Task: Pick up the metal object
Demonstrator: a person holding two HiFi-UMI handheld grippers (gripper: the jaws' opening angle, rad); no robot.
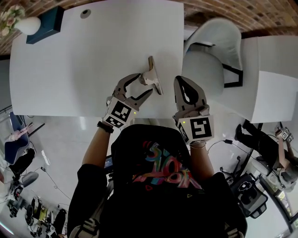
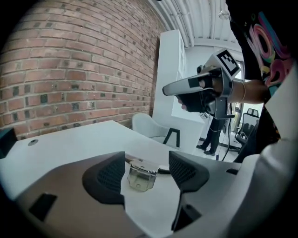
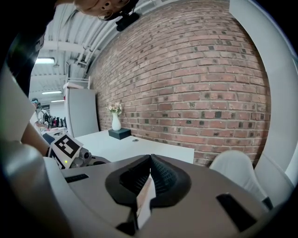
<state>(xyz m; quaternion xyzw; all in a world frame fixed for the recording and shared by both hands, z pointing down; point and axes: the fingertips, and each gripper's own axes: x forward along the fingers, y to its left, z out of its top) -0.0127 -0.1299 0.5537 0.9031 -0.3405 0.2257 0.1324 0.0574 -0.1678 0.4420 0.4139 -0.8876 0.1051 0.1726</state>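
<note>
A small metal object (image 1: pixel 153 74), a bracket with a long flat tail, lies on the white table (image 1: pixel 70 69) near its front edge. My left gripper (image 1: pixel 145 84) is open, its jaws set either side of the object's near end. In the left gripper view the metal object (image 2: pixel 141 175) lies on the table between the two dark pads (image 2: pixel 106 177), and neither pad presses on it. My right gripper (image 1: pixel 180 82) hovers shut just right of the object, at the table's front right corner. In the right gripper view the pads (image 3: pixel 160 179) meet with nothing between them.
A vase of flowers (image 1: pixel 21 23) and a dark blue box (image 1: pixel 46 23) stand at the table's far left corner, with a cable hole (image 1: pixel 85 13) near them. A white chair (image 1: pixel 212 56) is at the table's right side, and a second white table (image 1: pixel 274 83) beyond it.
</note>
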